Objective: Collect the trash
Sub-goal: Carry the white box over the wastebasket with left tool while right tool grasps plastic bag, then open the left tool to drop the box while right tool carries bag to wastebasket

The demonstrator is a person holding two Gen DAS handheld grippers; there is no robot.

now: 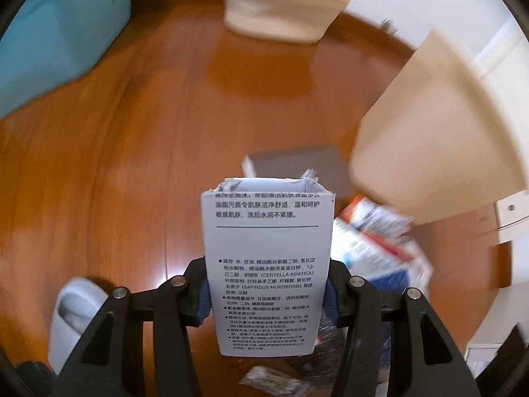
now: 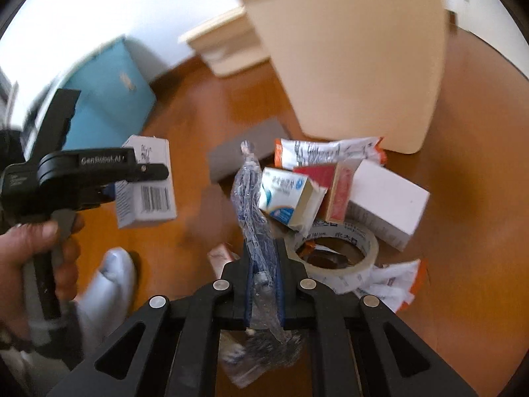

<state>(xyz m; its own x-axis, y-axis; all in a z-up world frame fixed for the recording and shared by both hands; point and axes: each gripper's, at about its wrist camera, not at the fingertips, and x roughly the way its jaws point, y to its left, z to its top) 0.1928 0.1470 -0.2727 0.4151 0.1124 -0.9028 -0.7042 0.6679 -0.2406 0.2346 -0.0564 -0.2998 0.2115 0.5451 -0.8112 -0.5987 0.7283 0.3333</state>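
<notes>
The left claw [image 1: 267,292] held a white printed carton [image 1: 266,264] between its blue pads, upright and lifted above the wooden floor [image 1: 132,165]. In the right wrist view a hand [image 2: 29,258] gripped this tool at the left. The right claw [image 2: 263,284] was closed narrow on a crumpled clear plastic wrapper [image 2: 256,205], which stood up between its fingers. Just beyond it on the floor lay the trash pile: a roll of tape [image 2: 340,251], a small blue and white box [image 2: 291,195], a red box [image 2: 334,185] and a white box [image 2: 386,205]. A cream bin [image 2: 357,59] stood at the far side of the pile.
</notes>
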